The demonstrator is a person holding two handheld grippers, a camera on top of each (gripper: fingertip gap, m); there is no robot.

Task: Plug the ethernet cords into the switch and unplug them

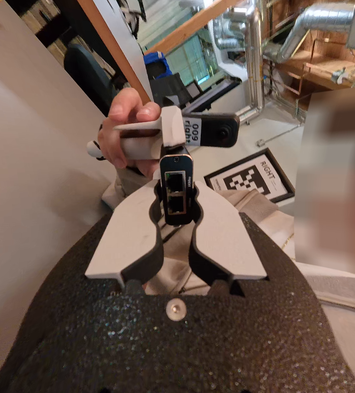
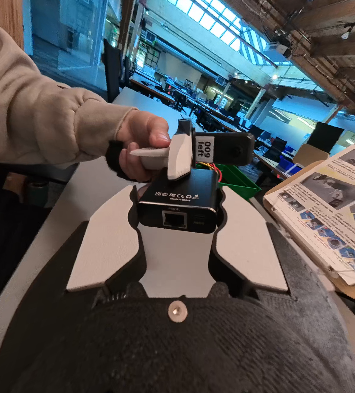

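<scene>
hanging in the air between the two grippers, the switch [image 1: 176, 191] is one small black box with rounded edges. in the left wrist view its end face looks straight at the camera, stood on its narrow side, with two empty ports stacked one above the other. in the right wrist view the opposite end [image 2: 177, 217] faces that camera, lying flat, with one empty port and the printed underside turned up. its long axis runs from one gripper to the other, so each ported end points into a camera.

the left gripper [image 1: 176, 209] has its two white fingers [image 1: 129, 229] closed against the flat sides of the box, clamped on it. the right gripper [image 2: 177, 214] has its two fingers [image 2: 106, 238] hard against the box's short sides, gripping the other end. so both tools hold the same box, above a white table [image 2: 172, 270]. no cord is plugged into any port that shows.

a bare hand [image 2: 142, 146] in a beige sleeve [image 2: 44, 119] squeezes the left tool's handle. another hand [image 1: 121, 131] squeezes the right tool's handle.

farther out, one clipboard [image 2: 329, 225] with picture sheets stands at the right of the table, and one green bin [image 2: 239, 182] with coloured wires lies behind the box. one framed black-and-white marker [image 1: 251, 178] lies on the floor.
</scene>
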